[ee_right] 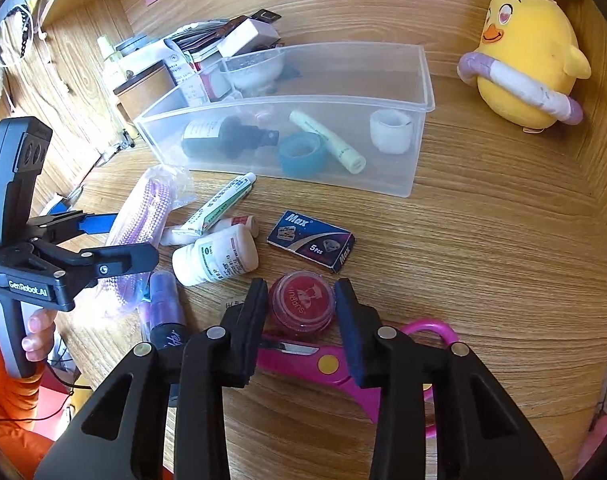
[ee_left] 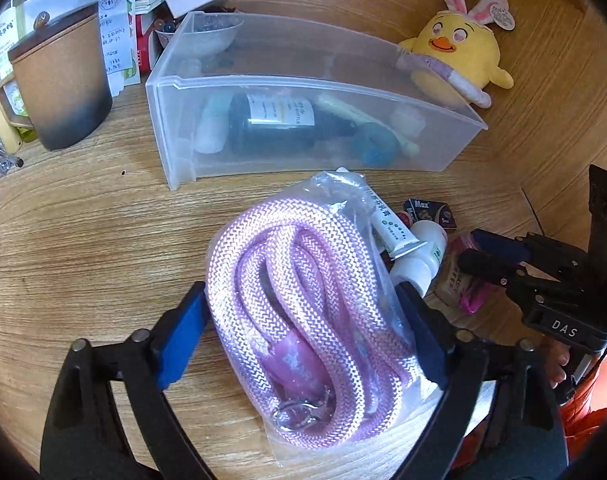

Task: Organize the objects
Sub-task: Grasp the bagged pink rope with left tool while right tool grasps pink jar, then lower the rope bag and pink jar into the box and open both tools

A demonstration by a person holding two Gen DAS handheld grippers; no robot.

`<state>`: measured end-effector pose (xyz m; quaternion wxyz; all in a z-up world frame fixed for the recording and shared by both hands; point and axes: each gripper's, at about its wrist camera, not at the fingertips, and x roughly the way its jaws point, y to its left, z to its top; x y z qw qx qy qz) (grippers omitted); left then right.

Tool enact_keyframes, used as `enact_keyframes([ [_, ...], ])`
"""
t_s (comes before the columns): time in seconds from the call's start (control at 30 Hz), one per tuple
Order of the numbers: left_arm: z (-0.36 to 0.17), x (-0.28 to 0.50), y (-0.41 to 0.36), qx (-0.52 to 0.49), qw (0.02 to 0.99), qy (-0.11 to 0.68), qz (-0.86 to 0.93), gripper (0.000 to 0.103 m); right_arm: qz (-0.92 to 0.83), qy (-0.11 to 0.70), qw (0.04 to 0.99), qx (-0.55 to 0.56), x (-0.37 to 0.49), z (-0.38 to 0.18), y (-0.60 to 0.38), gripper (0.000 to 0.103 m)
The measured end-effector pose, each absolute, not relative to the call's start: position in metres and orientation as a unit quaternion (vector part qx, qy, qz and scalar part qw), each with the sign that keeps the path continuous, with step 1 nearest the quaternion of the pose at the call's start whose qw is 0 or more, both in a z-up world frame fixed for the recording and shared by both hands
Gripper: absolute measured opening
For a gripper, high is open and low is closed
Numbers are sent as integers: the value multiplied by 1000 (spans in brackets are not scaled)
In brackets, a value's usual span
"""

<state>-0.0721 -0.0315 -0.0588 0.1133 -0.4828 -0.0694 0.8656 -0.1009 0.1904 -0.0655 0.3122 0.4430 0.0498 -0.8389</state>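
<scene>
A clear bag of coiled purple rope [ee_left: 303, 320] lies on the wooden desk, and my left gripper [ee_left: 299, 288] is closed on it, one blue pad against each side. From the right wrist view the same gripper [ee_right: 135, 236] straddles the bag [ee_right: 143, 216]. My right gripper [ee_right: 300, 286] is shut on a small round red jar [ee_right: 301, 304] that stands on the desk beside pink scissors [ee_right: 323, 364]. Behind them stands a clear plastic bin [ee_right: 419, 80] holding a dark bottle [ee_right: 219, 136], a blue tape roll [ee_right: 303, 156], a pale tube and a white roll.
Loose on the desk lie a white pill bottle [ee_right: 215, 256], an ointment tube [ee_right: 223, 204], a blue razor-blade box [ee_right: 311, 240] and a purple-capped stick [ee_right: 167, 308]. A yellow plush chick [ee_right: 527, 60] sits at the back right. A brown mug [ee_left: 59, 80] and papers crowd the back left.
</scene>
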Motion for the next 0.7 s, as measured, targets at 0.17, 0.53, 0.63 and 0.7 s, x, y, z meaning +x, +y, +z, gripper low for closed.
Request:
enact_keyframes([
  [0.17, -57, -70, -36, -467, 93, -63, 877, 68, -846, 38, 307, 433, -101, -61, 195, 32],
  [0.53, -30, -56, -44, -409, 53, -46, 910, 64, -865, 32, 300, 400, -99, -38, 195, 32],
  [0.63, -19, -53, -49, -394, 49, -50, 916, 64, -871, 29, 300, 387, -99, -29, 195, 32],
  [0.7, -12, -52, -52, -384, 46, -53, 921, 64, -875, 27, 299, 379, -99, -24, 194, 32],
])
